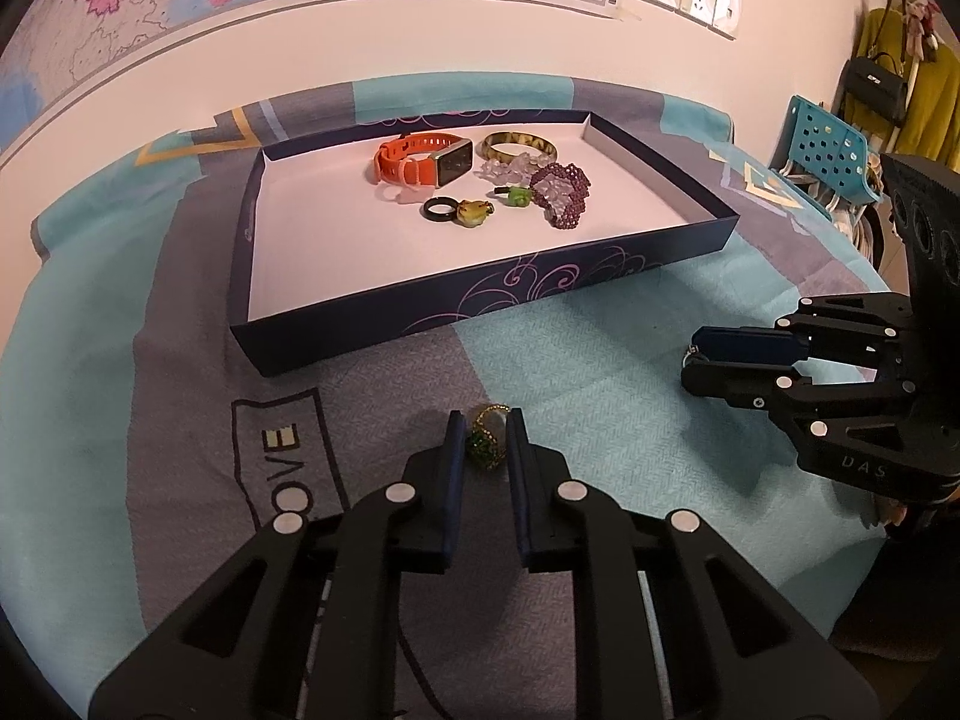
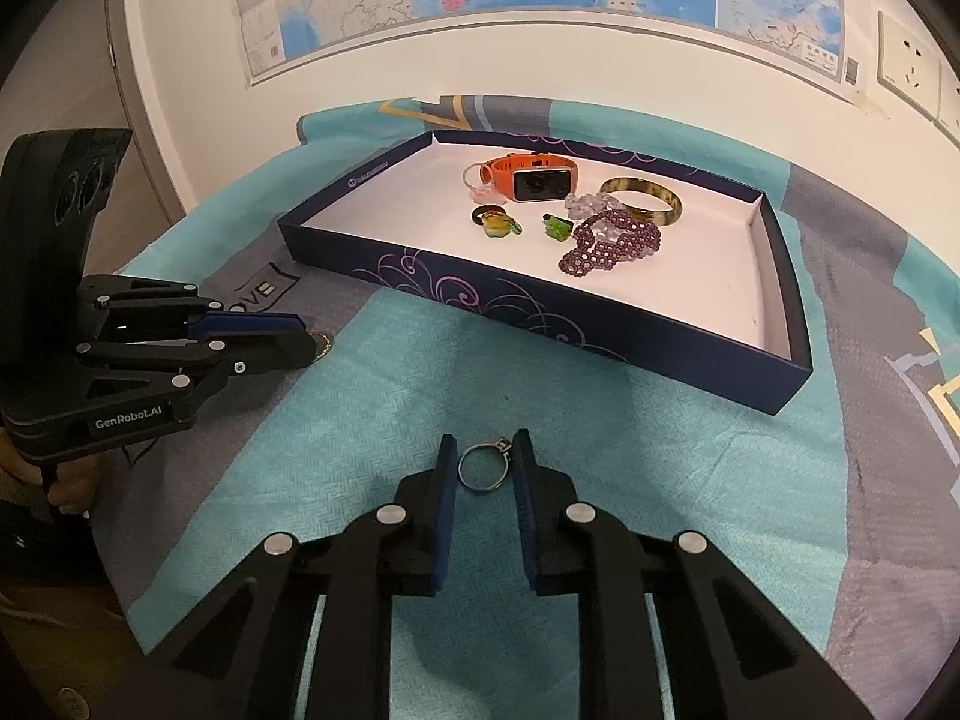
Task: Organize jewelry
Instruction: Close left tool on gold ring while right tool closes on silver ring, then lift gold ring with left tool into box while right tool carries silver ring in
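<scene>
Nearest to us, our left gripper (image 1: 485, 429) stands low over the cloth (image 1: 600, 360) with its 2 fingers apart, and the green ring (image 1: 489, 435) with gold trim lies between them. We judge that we hold the fingers on both sides of the ring so that they can close on it; they seem not yet pressed on it.

Our right gripper (image 2: 485, 459) is set in the same way. Its fingers are apart and the thin silver ring (image 2: 485, 468) lies on the cloth between them, its small stone very near the right finger. We cannot tell if it touches.

The 2 grippers are well apart from each other, so each has free room at its sides.

Farther away stands the dark blue tray (image 2: 540, 306) with low walls. We think each ring must be lifted over the near wall, which is the edge to mind. Inside, the front half of the white floor is bare, so there is place to put the rings down. The other jewelry is gathered toward the back: the orange watch (image 2: 528, 177), the yellow bangle (image 2: 645, 195), the purple bead bracelet (image 2: 612, 243), 1 black ring (image 1: 438, 208) and 2 small green pieces (image 1: 517, 197).
</scene>
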`<state>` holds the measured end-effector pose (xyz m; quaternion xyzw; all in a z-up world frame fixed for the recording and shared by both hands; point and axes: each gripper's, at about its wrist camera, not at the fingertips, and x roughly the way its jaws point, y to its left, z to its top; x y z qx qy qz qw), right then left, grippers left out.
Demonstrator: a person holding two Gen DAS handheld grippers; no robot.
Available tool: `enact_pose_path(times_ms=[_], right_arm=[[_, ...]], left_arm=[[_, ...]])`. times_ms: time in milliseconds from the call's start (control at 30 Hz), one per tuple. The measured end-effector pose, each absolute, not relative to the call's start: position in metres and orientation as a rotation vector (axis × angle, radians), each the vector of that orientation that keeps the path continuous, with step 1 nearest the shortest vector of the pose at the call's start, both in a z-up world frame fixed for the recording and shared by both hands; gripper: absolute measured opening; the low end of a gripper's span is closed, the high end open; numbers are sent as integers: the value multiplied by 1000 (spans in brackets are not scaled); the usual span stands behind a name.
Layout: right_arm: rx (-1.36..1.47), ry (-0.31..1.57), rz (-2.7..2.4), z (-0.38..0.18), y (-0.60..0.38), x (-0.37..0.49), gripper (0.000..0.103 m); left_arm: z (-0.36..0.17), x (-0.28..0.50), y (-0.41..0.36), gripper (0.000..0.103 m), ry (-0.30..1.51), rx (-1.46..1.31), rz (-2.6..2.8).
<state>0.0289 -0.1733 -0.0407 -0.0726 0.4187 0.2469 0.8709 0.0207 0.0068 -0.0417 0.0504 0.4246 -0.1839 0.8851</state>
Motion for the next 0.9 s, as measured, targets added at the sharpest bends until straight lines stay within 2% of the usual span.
enact_pose_path(times_ms=[700, 767, 900], right_arm=[[-90, 845, 543, -30, -181, 28, 16], [-91, 846, 544, -31, -181, 28, 16], [-90, 851, 550, -33, -181, 29, 16]], left_arm=[[-34, 16, 8, 14, 861, 91, -416], [-36, 13, 8, 23, 866, 100, -430], [-38, 10, 6, 24, 868, 122, -440]])
